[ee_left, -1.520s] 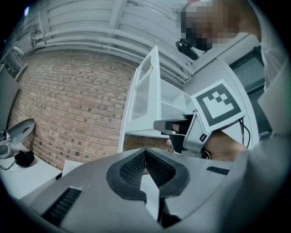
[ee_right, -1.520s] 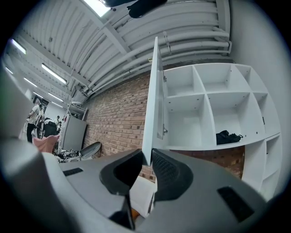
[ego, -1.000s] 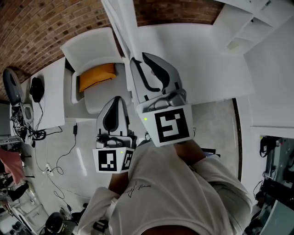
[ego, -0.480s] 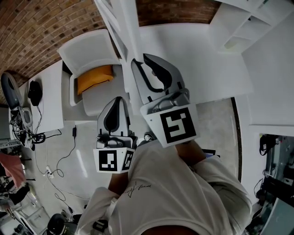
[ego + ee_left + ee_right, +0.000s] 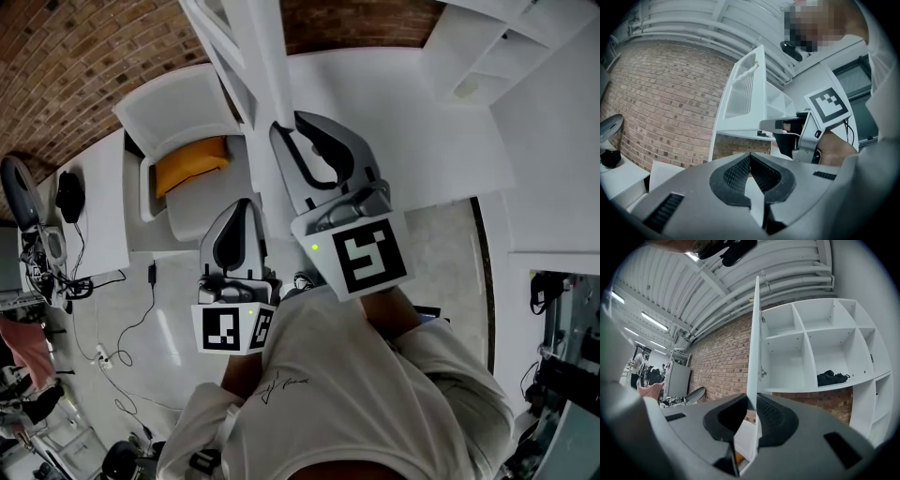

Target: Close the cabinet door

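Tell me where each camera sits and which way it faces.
Head view: on the person's head, facing steeply down; torso, left gripper and right gripper show.
Left gripper view: rides the left gripper, facing up at the brick wall; its shut jaws show.
Right gripper view: rides the right gripper, facing the open shelves; its jaws clamp the cabinet door.
Shared: all show the cabinet door.

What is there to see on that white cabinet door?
The cabinet door is a thin white panel. It stands open, seen edge-on in the right gripper view, swung out from the white shelved cabinet. A small metal fitting shows on its inner side. The right gripper grips its lower edge.
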